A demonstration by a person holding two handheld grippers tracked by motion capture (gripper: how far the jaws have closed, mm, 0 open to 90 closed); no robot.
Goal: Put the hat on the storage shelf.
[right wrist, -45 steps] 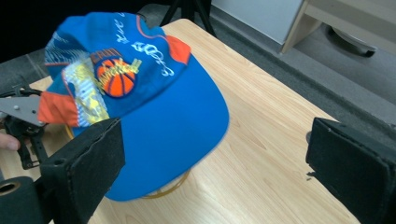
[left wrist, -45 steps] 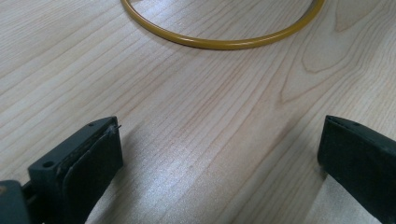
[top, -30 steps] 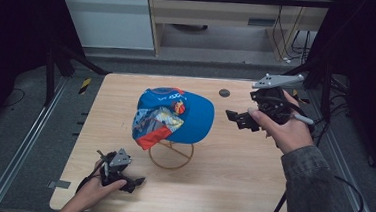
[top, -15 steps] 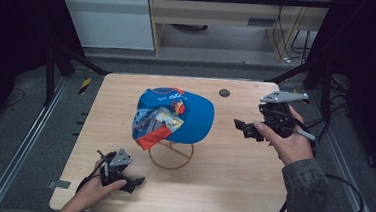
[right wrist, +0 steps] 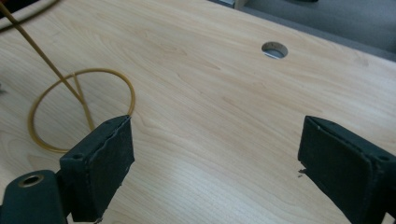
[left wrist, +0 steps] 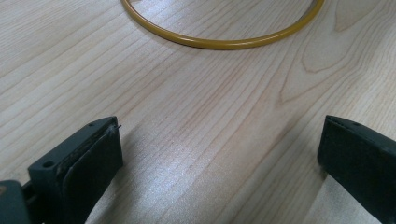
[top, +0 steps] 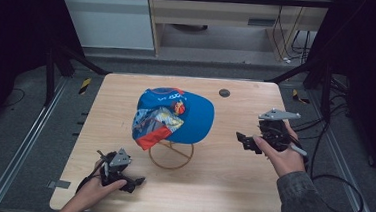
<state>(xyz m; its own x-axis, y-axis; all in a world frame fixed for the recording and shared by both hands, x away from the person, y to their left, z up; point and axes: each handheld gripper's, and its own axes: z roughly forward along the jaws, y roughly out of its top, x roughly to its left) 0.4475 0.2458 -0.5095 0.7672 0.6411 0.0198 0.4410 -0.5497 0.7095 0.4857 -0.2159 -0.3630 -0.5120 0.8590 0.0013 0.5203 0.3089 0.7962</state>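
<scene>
High view: I'm looking at the blue cap [top: 175, 116] sitting on the gold wire stand [top: 171, 154] mid-counter [top: 230, 189], stand's ring base flat on the wood, so the cap is being kept off the surface and in shape. Cap's long axis is running roughly left-right across the counter; the flat blue part, which I'm judging to be the brim, is pointing toward the right tool [top: 247, 141], patterned side facing the near-left. Right tool is hovering well right of the cap, aimed at it, probably lining up for a brim grab. Left tool [top: 131, 182] is parking low at the near-left edge, apart from the stand, likely just waiting out of the way. Left gripper view: left tool [left wrist: 219, 154] jaws are standing spread, nothing between them but bare wood, ring of the stand [left wrist: 219, 43] arcing ahead. Right gripper view: right tool [right wrist: 215, 158] jaws are spread wide too, empty, over the counter; stand [right wrist: 79, 109] ring and slanted stem are showing at left, cable hole [right wrist: 274, 49] farther off.
</scene>
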